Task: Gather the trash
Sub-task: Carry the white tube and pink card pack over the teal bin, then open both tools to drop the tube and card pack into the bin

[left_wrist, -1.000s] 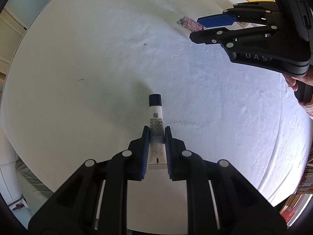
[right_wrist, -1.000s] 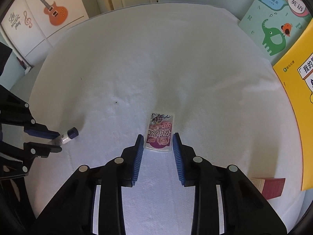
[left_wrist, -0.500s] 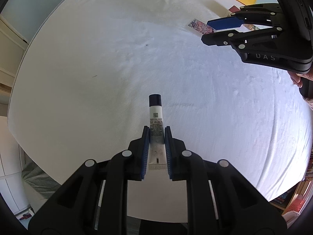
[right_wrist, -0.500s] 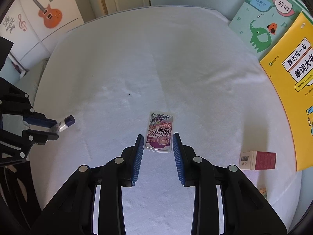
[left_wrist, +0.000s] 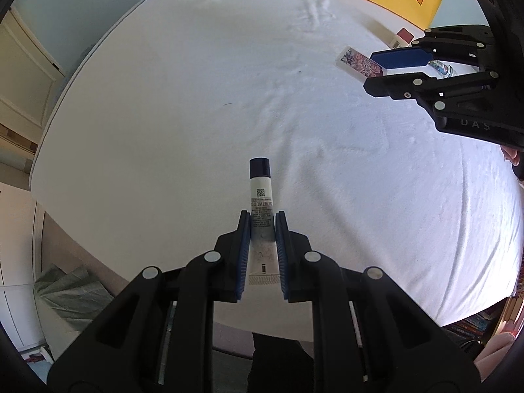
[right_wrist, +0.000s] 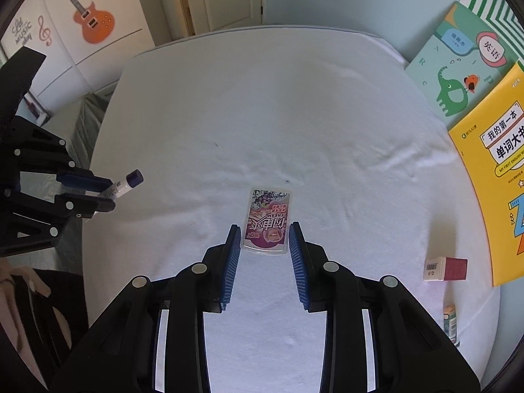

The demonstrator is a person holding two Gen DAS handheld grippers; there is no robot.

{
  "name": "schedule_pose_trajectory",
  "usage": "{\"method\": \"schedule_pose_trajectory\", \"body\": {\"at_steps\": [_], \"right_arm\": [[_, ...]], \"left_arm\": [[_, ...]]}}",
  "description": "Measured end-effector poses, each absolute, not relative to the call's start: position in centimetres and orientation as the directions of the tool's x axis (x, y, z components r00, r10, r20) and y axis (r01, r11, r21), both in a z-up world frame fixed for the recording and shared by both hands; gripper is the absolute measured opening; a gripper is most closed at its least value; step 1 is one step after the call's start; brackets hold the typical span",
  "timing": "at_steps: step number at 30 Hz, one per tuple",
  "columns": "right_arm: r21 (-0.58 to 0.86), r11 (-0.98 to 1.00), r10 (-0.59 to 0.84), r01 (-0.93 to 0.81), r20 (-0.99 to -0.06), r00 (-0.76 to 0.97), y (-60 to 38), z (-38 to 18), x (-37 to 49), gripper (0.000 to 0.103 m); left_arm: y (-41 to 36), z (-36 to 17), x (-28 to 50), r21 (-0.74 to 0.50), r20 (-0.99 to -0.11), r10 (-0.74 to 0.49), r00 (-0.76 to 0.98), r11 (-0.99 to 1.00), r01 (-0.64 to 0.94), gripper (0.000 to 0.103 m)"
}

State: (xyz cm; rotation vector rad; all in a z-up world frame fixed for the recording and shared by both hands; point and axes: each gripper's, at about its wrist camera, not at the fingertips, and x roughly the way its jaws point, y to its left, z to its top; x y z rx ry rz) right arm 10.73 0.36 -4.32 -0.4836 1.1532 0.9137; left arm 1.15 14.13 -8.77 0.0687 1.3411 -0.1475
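My left gripper [left_wrist: 262, 222] is shut on a white tube with a dark blue cap [left_wrist: 261, 209] and holds it above the white bed; it also shows in the right wrist view [right_wrist: 126, 183]. My right gripper [right_wrist: 264, 234] is shut on a flat purple snack packet [right_wrist: 268, 222] and holds it above the bed. The packet also shows in the left wrist view [left_wrist: 358, 64], between the right gripper's fingers [left_wrist: 399, 59].
A red and white small box [right_wrist: 445, 268] and a small green-labelled bottle [right_wrist: 449, 322] lie at the bed's right side. Yellow [right_wrist: 491, 177] and green [right_wrist: 458, 75] books lean at the wall. A grey-green bag [left_wrist: 68, 291] sits on the floor left of the bed.
Both grippers have risen from the bed with their items; more of the room and bed edges is in view. Both stay shut.
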Motion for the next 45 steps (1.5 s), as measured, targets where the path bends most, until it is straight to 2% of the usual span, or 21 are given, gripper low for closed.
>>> {"method": "schedule_pose_trajectory", "body": {"at_steps": [17, 32, 33, 34, 35, 45], "right_arm": [[0.144, 0.379, 0.423, -0.914, -0.906, 0.033, 12.8, -1.7, 4.9, 0.032], [0.155, 0.089, 0.431, -0.984, -0.897, -0.102, 25.4, -0.5, -3.0, 0.032], [0.155, 0.066, 0.429, -0.986, -0.896, -0.112, 26.4, -0.5, -3.6, 0.032], [0.156, 0.044, 0.427, -0.987, -0.896, -0.123, 27.2, -0.4, -4.3, 0.032], [0.158, 0.029, 0.426, -0.987, -0.895, -0.131, 27.8, -0.4, -4.8, 0.032], [0.214, -0.133, 0.392, -0.968, -0.885, -0.25, 35.6, -0.7, -10.4, 0.033]], "left_arm": [[26.8, -10.1, -6.0, -0.006, -0.967, 0.009, 0.253, 0.998, -0.06, 0.014], [37.6, -12.8, -14.7, -0.024, -0.976, 0.055, 0.213, 0.936, -0.352, 0.014], [38.2, -12.9, -15.4, -0.024, -0.976, 0.058, 0.208, 0.928, -0.371, 0.014], [38.9, -12.8, -16.2, -0.026, -0.977, 0.058, 0.205, 0.923, -0.384, 0.008], [39.6, -12.9, -17.2, -0.028, -0.979, 0.056, 0.198, 0.915, -0.401, 0.006], [44.8, -14.9, -23.0, -0.022, -0.984, 0.073, 0.159, 0.851, -0.524, 0.005]]}}
